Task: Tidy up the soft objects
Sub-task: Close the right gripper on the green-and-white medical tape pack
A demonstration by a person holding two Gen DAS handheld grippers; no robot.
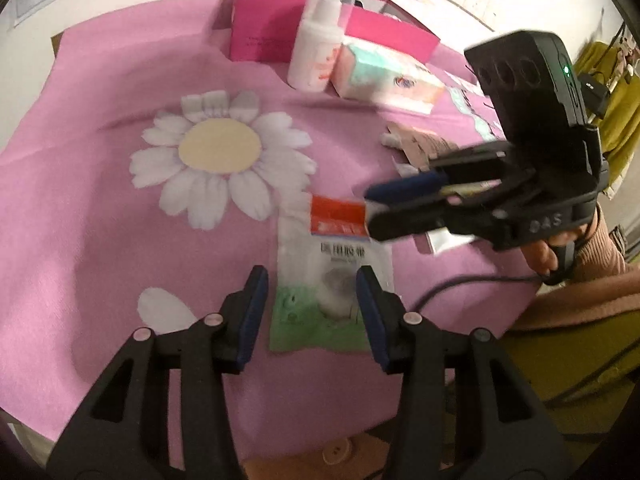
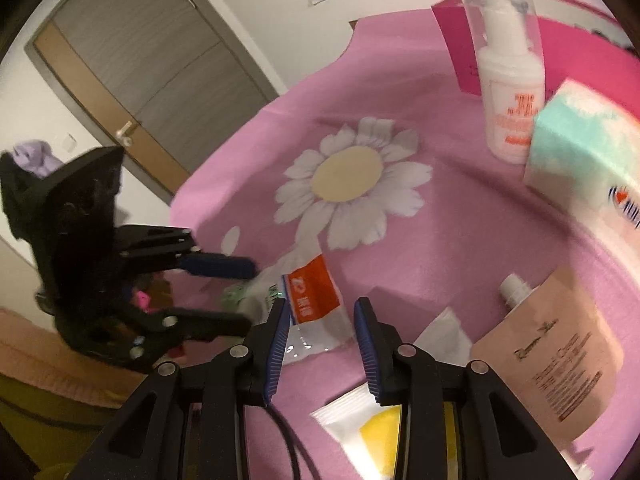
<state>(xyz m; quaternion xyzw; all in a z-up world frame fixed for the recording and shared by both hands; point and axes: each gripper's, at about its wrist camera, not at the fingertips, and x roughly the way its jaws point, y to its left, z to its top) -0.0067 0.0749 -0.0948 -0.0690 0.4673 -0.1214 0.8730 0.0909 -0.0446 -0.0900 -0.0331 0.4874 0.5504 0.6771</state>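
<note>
A clear plastic pouch with a green base (image 1: 334, 288) lies flat on the pink flowered cloth (image 1: 120, 208). An orange-topped sachet (image 1: 338, 216) lies across its far end; it also shows in the right wrist view (image 2: 316, 296). My left gripper (image 1: 312, 312) is open, its fingers straddling the green pouch just above it. My right gripper (image 2: 322, 344) is open, just behind the orange sachet; in the left wrist view (image 1: 380, 200) its fingertips reach the sachet's right edge. The green pouch (image 2: 244, 300) shows between the left gripper's fingers (image 2: 224, 266).
A white pump bottle (image 1: 316, 48), a tissue pack (image 1: 384, 76) and pink boxes (image 1: 264, 28) stand at the back. A brown spouted pouch (image 2: 556, 356) and a white-yellow sachet (image 2: 360, 432) lie at the right. A black cable (image 1: 460, 284) runs off the table's right edge.
</note>
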